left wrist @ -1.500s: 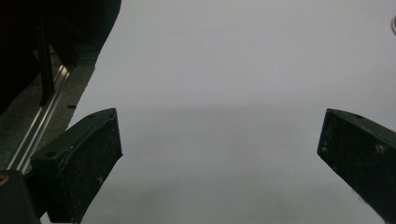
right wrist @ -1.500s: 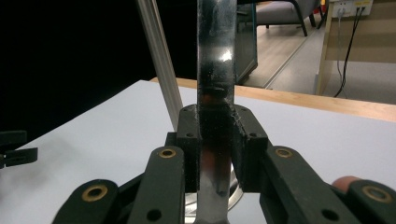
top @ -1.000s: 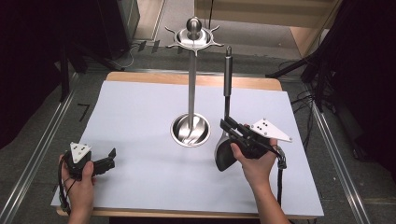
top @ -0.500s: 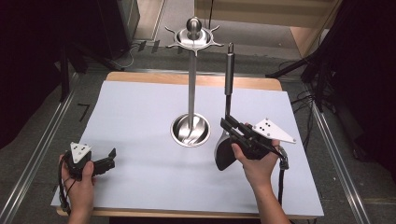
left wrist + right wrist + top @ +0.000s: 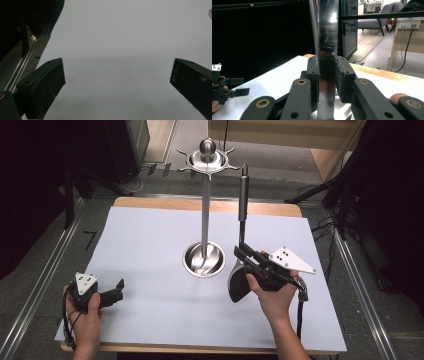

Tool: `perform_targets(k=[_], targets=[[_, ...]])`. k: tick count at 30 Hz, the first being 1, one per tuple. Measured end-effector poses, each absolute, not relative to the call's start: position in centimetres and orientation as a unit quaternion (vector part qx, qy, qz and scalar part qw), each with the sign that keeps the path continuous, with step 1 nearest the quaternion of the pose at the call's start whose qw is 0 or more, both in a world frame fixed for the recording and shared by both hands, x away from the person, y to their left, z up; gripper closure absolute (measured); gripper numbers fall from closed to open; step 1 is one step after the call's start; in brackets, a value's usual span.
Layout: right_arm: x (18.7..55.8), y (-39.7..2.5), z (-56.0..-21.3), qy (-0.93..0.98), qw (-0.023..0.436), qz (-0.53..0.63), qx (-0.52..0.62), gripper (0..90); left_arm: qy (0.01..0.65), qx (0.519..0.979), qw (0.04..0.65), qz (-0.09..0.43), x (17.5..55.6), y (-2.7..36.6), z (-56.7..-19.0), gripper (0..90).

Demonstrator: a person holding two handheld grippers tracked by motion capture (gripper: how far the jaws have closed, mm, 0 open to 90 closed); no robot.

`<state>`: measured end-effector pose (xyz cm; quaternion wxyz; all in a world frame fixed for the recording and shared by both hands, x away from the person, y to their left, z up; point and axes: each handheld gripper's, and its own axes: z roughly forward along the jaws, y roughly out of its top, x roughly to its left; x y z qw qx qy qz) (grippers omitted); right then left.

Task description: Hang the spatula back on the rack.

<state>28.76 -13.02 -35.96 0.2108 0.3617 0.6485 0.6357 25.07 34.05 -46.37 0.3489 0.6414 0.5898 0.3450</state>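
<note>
High view above the table [image 5: 150, 245], forward-down; two gripper views low, close; white tabletop common to all.

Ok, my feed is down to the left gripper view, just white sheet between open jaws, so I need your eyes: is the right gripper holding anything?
Observer: Yes. The right gripper is shut on a long utensil with a steel handle and a black head, held upright.
Operator: Where does its head sit?
Observer: The black head hangs low over the white sheet, just right of the round dish base of the polished steel stand. I cannot tell if it touches the sheet.
Operator: Anything hung on that stand?
Observer: No, the ring of hooks at its top carries nothing.
</note>
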Motion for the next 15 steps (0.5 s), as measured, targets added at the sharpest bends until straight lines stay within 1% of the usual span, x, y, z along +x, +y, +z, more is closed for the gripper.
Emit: perform_targets(k=[15], targets=[[29.09, -12.38, -35.86, 0.654, 0.205, 0.636, 0.355, 76.5, 0.588, 0.642, 0.352, 0.346, 24.92, 34.1, -46.31, 0.4]])
